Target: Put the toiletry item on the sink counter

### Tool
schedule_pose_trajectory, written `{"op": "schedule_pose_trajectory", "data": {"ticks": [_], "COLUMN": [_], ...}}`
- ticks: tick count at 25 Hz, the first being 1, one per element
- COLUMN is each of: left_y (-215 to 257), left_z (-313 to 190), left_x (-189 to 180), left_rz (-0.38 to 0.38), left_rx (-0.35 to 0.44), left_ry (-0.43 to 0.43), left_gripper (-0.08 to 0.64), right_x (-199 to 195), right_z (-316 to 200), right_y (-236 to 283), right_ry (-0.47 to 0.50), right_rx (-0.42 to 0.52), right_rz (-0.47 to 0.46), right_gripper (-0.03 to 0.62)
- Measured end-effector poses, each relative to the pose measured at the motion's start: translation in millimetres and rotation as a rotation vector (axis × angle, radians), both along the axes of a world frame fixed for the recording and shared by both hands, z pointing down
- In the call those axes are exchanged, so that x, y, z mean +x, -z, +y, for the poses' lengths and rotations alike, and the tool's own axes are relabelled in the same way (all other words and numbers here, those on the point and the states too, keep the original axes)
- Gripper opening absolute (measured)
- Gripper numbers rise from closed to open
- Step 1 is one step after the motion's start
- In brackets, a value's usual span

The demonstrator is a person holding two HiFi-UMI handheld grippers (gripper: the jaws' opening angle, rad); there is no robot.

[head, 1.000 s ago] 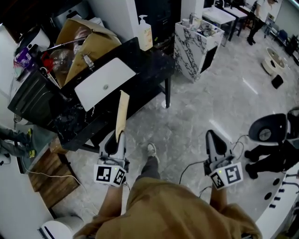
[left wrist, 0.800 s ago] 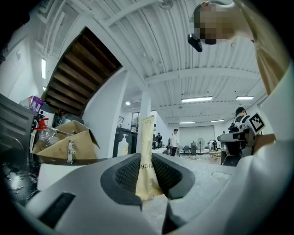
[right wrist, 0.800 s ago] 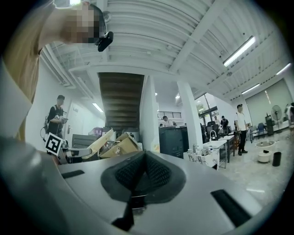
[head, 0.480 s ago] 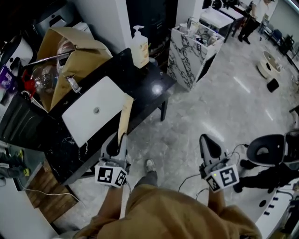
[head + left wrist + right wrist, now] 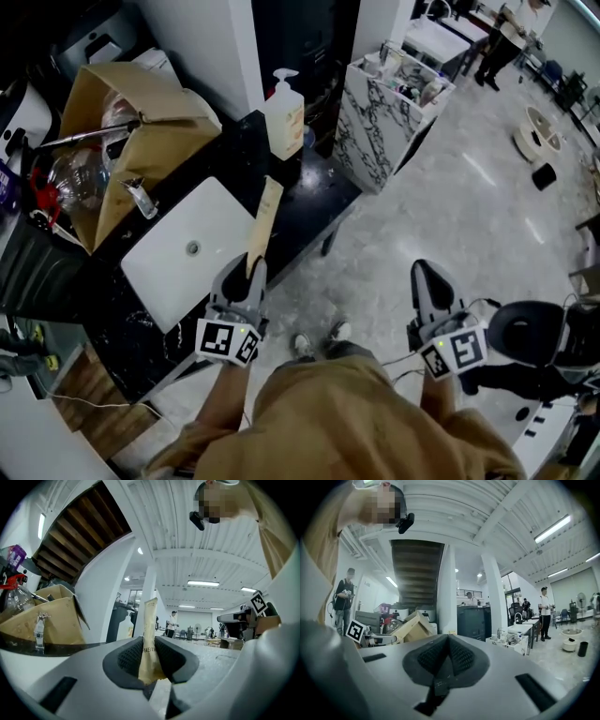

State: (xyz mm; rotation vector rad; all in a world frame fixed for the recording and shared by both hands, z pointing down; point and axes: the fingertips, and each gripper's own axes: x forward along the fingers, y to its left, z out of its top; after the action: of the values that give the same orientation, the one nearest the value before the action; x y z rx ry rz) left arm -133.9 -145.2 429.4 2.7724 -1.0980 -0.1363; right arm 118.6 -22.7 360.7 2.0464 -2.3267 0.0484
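Observation:
My left gripper [image 5: 246, 274] is shut on a flat tan toiletry tube [image 5: 263, 221], which sticks up and forward over the black sink counter [image 5: 314, 192], beside the white basin [image 5: 183, 251]. In the left gripper view the tube [image 5: 150, 634] stands upright, pinched between both ridged pads [image 5: 129, 657]. My right gripper [image 5: 425, 278] hangs over the marble floor to the right, shut with nothing in it; its pads [image 5: 461, 656] meet in the right gripper view.
A pump soap bottle [image 5: 284, 117] stands at the counter's back edge. An open cardboard box [image 5: 141, 131] with bottles fills the left end. A marble-clad cabinet [image 5: 380, 122] stands right of the counter. Black chair base [image 5: 530, 337] lies on the floor near my right gripper.
I have stepped closer to the counter: the tube, first short of the counter edge, now reaches over the counter beside the basin. Both grippers keep their grip state.

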Motion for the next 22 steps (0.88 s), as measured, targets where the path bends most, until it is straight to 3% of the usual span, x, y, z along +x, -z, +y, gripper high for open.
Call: {"op": "schedule_pose_trajectory", "data": {"ticks": [5, 14, 22], "left_y": [-2, 2, -1], "left_z": [-26, -70, -95], "left_x": [10, 38, 67], "left_rz": [-0.011, -0.044, -0.068], "left_rx": [-0.005, 0.013, 0.009], "left_ry": [0.033, 0.17, 0.231], "left_gripper": [0.074, 0.074, 0.074], "right_x": [9, 49, 79], "right_z": [-47, -146, -187], "right_y": [-4, 1, -15], "right_ry": [0.057, 0.208, 0.267], "right_rx": [0.014, 0.067, 0.039], "right_rz": [-0.025, -0.056, -0.088], "right_gripper": [0.002, 0.002, 0.002]}}
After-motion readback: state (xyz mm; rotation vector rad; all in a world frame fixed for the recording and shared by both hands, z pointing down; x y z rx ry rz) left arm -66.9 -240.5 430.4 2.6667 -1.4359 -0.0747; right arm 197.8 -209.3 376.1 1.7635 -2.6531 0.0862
